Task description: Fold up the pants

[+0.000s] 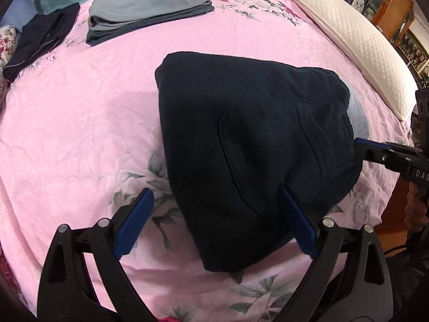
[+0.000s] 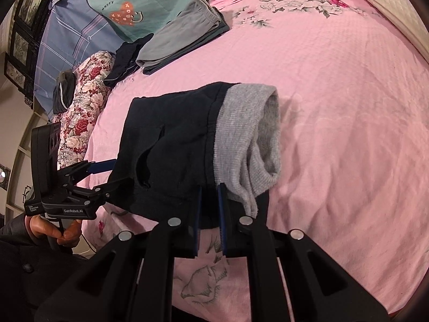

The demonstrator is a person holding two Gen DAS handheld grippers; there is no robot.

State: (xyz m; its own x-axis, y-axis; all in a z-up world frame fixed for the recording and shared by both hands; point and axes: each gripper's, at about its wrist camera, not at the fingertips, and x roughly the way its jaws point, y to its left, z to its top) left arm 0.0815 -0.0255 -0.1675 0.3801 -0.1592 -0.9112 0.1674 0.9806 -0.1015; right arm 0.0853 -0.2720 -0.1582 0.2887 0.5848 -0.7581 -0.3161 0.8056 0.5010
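Right gripper [image 2: 209, 201]: jaws nearly together, pinching the near edge of the pants [image 2: 174, 147] where dark cloth meets the grey cuff [image 2: 246, 134]. Cloth sits between the blue pads. From the left wrist view the same gripper [image 1: 359, 147] comes in from the right edge and bites the pants' right side.

Left gripper [image 1: 217, 209]: jaws spread wide. Its right finger [image 1: 296, 220] lies against the pants' lower edge; the left finger [image 1: 136, 220] is over bare bedspread, clear of the cloth. Nothing pinched. In the right wrist view it [image 2: 107, 171] sits at the pants' left edge, held by a hand [image 2: 53, 228] in a dark sleeve.

Pants: dark navy, folded into a compact bundle, mid-bed on the pink floral bedspread [image 1: 80, 134]. Pocket seam faces up. Grey cuff sticks out on the far-right side.

Further out: folded grey stack [image 1: 150, 10] at the far side of the bed, dark garment [image 1: 40, 40] to its left, white quilted pillow [image 1: 348, 40] along the right edge, red floral quilt roll [image 2: 85, 99] at the bed's left side.
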